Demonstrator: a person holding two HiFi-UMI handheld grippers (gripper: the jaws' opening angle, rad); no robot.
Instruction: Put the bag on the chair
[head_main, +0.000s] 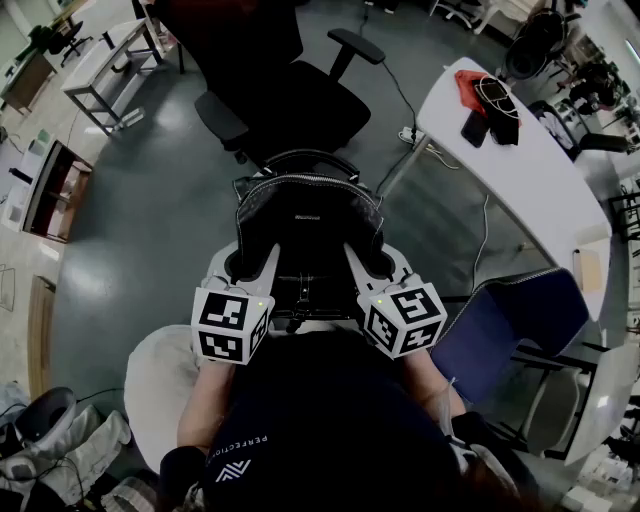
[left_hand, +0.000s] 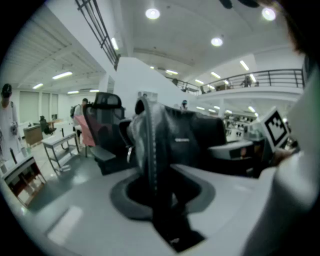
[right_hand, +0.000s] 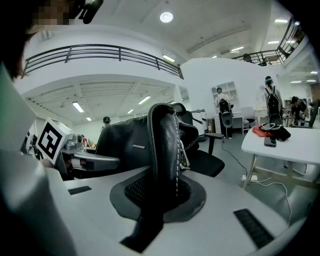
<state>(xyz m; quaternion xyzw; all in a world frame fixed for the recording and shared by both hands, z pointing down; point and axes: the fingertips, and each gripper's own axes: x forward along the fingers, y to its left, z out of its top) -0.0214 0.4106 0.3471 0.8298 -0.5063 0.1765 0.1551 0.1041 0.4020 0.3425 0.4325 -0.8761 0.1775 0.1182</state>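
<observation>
Black leather bag (head_main: 308, 215), clamped at each side edge by left gripper (head_main: 245, 265) and right gripper (head_main: 375, 262): carry level, lower squarely onto chair (head_main: 300, 115) seat before releasing.

Round ceiling lamps (right_hand: 166, 17) and strip lights overhead give even, fairly bright light in both gripper views, with small flares at the lamps themselves. The head view is dimmer; its grey floor (head_main: 170, 220) shows a soft sheen and the white table (head_main: 540, 170) at the right looks palest. All 3 views bend strongly at the edges and darken in the corners. The left gripper view is smeared and soft, the bag (left_hand: 170, 145) blurred; the right gripper view is sharper.
</observation>
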